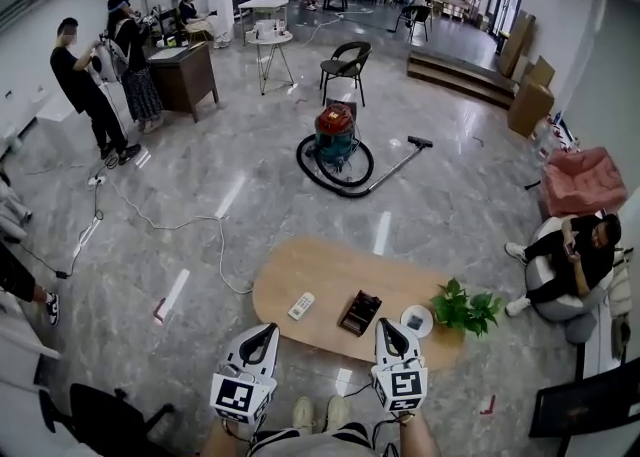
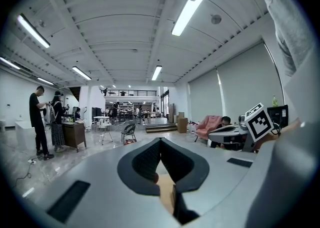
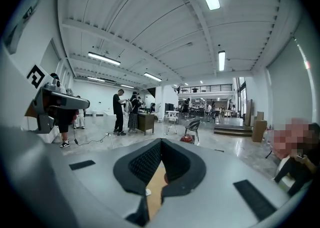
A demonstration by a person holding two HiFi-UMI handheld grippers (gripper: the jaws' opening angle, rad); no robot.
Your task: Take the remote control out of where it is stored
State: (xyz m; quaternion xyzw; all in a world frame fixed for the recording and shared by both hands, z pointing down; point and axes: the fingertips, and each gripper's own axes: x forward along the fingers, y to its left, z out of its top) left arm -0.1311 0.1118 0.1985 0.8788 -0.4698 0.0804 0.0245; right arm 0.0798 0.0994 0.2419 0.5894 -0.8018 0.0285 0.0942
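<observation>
From the head view I look steeply down on an oval wooden table (image 1: 300, 270). The white remote control (image 1: 301, 306) lies flat on the bare tabletop, close to the near edge. It sits to the left of a dark open box (image 1: 360, 312) and apart from it, and I cannot make out what is inside the box. Right of the box is a small white round dish (image 1: 416, 321), and a green potted plant (image 1: 465, 307) stands at the table's right end. My left gripper (image 1: 268, 330) hangs over the near edge, just on my side of the remote control. My right gripper (image 1: 385, 326) is over the edge between the box and the dish. Neither touches anything on the table. Beyond the table, a red and teal vacuum cleaner (image 1: 335, 135) stands on the grey floor with its hose looped around it.

In the left gripper view the jaws are clenched tip to tip with nothing in them. A strip of wooden tabletop shows through the gap below the tips, and the gripper points out across the room.

In the right gripper view the jaws are likewise pressed together and empty, with tabletop showing beneath them. Two people (image 3: 125, 112) stand by a brown desk far off.
</observation>
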